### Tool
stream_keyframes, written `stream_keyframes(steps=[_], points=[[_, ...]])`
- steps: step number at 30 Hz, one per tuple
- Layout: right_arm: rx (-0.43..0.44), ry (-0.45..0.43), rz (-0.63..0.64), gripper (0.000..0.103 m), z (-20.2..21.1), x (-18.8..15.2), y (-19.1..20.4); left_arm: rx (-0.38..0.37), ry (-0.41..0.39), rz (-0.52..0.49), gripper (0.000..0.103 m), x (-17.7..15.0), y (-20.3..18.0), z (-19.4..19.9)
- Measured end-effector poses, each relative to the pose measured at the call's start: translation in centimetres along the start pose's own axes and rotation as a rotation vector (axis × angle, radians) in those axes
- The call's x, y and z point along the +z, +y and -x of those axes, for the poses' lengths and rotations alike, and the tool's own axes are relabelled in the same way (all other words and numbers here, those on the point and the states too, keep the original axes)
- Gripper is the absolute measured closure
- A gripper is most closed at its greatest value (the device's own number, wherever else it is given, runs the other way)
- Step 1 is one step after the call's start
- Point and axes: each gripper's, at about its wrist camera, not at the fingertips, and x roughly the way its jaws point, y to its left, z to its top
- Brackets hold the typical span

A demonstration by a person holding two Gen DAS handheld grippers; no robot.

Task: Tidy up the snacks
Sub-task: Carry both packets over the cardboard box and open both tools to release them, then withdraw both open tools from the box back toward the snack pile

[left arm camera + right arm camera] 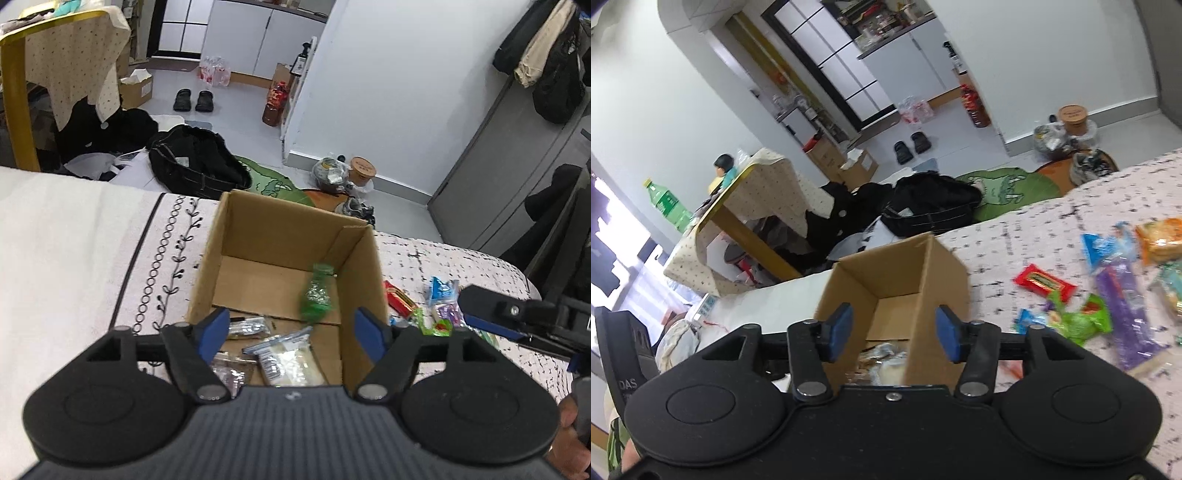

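An open cardboard box (360, 266) stands on the patterned bed cover, also seen in the right wrist view (945, 273). My left gripper (293, 332) is open above the box. A blurred green snack packet (316, 297) is in mid-air inside the box, free of the fingers. A white packet (284, 356) and other packets lie on the box floor. My right gripper (894, 332) is open and empty over the box's near edge; it shows at the right in the left wrist view (491, 314). Loose snacks lie right of the box: a red packet (1045, 282), a green packet (1078, 323), a purple packet (1123, 306).
The bed cover (74, 258) stretches left of the box. Beyond the bed's far edge lie a black bag (199, 162), a green mat (273, 182), shoes and a table with a cloth (62, 59). A grey wardrobe (509, 155) stands at the right.
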Motion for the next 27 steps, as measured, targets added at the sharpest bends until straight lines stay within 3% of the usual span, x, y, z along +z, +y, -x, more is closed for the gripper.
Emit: stream_keyframes(steps=[8,11,16,27], points=[[-0.070,-0.013,-0.033,0.040,2.7,-0.7,-3.2,-0.029,-0.010,-0.059,0.005,-0.7,-2.7,0.2],[-0.081,-0.023,-0.037,0.032,3.5,-0.8,-3.8,-0.036,-0.011,-0.072,0.000,-1.1,-3.4,0.2],[-0.098,-0.043,-0.017,0.013,4.9,-1.0,-4.2,-0.035,0.002,-0.087,0.000,-1.5,-4.5,0.3],[-0.121,-0.065,0.039,0.002,7.5,-1.2,-4.8,-0.078,0.035,-0.132,0.000,-2.9,-6.7,0.6]])
